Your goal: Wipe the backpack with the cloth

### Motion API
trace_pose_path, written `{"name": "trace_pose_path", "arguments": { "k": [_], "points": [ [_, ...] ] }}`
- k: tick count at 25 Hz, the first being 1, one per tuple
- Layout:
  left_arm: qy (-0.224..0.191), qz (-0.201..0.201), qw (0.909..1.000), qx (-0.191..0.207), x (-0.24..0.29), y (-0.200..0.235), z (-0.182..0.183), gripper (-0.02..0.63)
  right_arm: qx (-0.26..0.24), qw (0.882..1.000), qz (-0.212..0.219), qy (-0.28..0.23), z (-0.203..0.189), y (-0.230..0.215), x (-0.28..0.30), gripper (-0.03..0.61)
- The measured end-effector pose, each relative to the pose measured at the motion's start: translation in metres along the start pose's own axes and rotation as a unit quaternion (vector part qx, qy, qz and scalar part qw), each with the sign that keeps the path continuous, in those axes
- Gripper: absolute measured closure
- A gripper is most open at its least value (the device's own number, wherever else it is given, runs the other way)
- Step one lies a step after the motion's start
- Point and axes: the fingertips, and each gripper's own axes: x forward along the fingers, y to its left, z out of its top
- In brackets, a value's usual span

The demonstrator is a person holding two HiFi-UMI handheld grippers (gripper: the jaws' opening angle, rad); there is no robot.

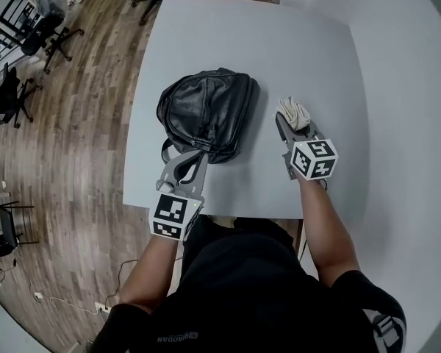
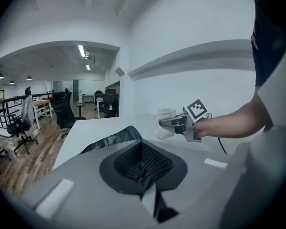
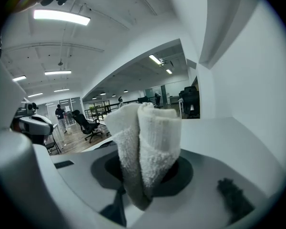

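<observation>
A black leather backpack (image 1: 206, 110) lies on the white table (image 1: 294, 43), left of centre. My left gripper (image 1: 196, 153) is at its near edge, shut on a black mesh part of the backpack (image 2: 142, 162); a strap loop (image 1: 165, 150) pokes out beside it. The bag's top (image 2: 112, 140) shows just beyond the jaws. My right gripper (image 1: 292, 121) sits to the right of the bag, apart from it, shut on a folded white cloth (image 1: 294, 111). The cloth (image 3: 143, 142) stands upright between those jaws, and the left gripper view shows the cloth (image 2: 165, 124) too.
The table's near edge (image 1: 228, 215) runs just under both grippers. Black office chairs (image 1: 51, 31) stand on the wooden floor (image 1: 81, 123) to the left and beyond the table's far edge. A white wall (image 1: 411, 65) rises on the right.
</observation>
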Motion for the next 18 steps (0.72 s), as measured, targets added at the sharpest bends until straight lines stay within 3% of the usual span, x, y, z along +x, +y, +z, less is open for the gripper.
{"name": "trace_pose_path", "arguments": {
  "k": [10, 18],
  "points": [
    [0.016, 0.028, 0.9992, -0.025, 0.022, -0.003, -0.008, 0.607, 0.002, 1.000, 0.013, 0.027, -0.018, -0.040, 0.056, 0.469],
    [0.029, 0.028, 0.9984, -0.039, 0.042, -0.007, -0.008, 0.607, -0.003, 0.998, 0.020, 0.052, -0.035, -0.057, 0.088, 0.469]
  ]
}}
